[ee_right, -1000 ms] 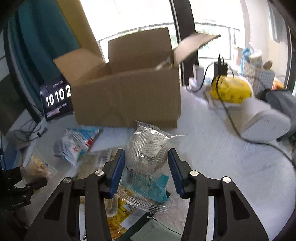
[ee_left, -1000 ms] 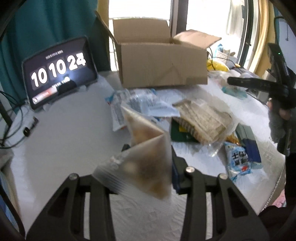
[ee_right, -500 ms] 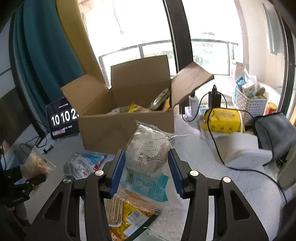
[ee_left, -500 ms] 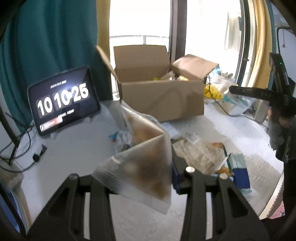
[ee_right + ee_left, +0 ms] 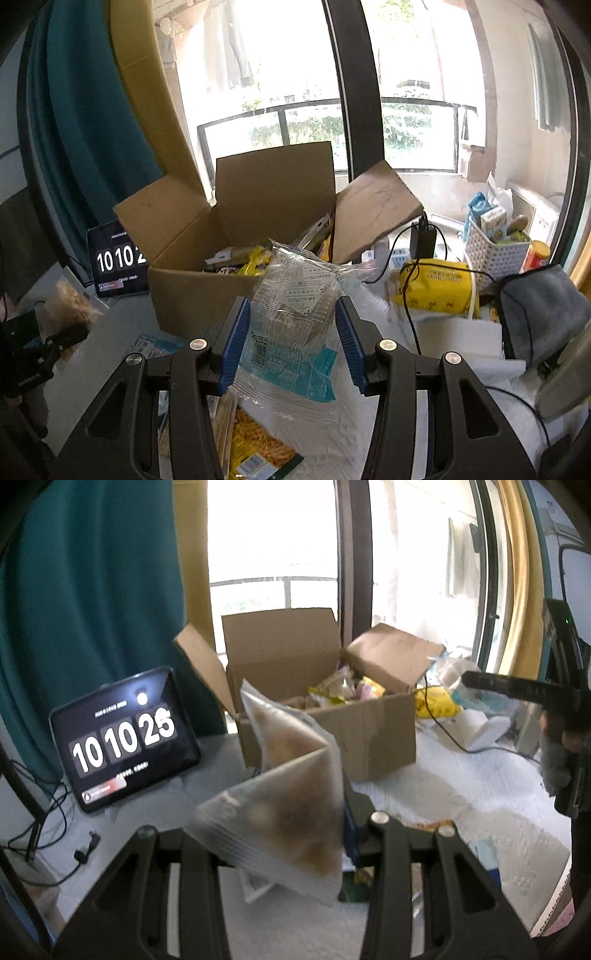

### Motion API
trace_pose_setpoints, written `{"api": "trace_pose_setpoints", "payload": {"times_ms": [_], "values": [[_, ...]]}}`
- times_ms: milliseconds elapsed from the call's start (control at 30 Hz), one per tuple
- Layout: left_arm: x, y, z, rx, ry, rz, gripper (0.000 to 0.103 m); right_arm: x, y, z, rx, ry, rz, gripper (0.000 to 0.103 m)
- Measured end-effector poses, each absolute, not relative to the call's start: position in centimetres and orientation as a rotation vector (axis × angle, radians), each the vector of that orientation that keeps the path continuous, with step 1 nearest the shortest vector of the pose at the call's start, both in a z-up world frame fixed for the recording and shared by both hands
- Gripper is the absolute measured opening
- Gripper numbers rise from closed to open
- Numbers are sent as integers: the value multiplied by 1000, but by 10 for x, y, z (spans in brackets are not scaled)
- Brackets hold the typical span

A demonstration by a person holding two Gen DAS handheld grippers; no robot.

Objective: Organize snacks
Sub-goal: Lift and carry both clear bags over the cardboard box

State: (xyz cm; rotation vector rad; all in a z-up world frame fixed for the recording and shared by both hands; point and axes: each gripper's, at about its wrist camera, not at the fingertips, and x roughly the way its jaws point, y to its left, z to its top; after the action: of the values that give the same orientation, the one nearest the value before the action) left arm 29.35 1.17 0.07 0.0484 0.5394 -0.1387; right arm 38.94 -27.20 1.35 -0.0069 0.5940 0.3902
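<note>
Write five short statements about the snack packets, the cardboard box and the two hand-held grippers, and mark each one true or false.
1. The left hand-held gripper holds a frosted zip bag. True.
2. The cardboard box is closed. False: its flaps stand open, with snacks inside.
3. The right hand-held gripper is empty. False: it grips a clear packet with teal print.
4. A tablet showing a clock stands beside the box. True.
5. The white basket holds nothing. False: cartons and packets stick out of it.
</note>
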Motion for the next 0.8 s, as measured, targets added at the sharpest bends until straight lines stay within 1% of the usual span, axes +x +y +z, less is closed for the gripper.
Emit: {"api": "trace_pose_setpoints", "payload": {"times_ms": [433, 800], "values": [[349, 16, 18, 45, 500, -116, 41, 434, -261, 21, -27, 586, 395, 51], [414, -1, 25, 87, 462, -118, 41, 474, -232, 20, -101, 567, 405, 51]]}}
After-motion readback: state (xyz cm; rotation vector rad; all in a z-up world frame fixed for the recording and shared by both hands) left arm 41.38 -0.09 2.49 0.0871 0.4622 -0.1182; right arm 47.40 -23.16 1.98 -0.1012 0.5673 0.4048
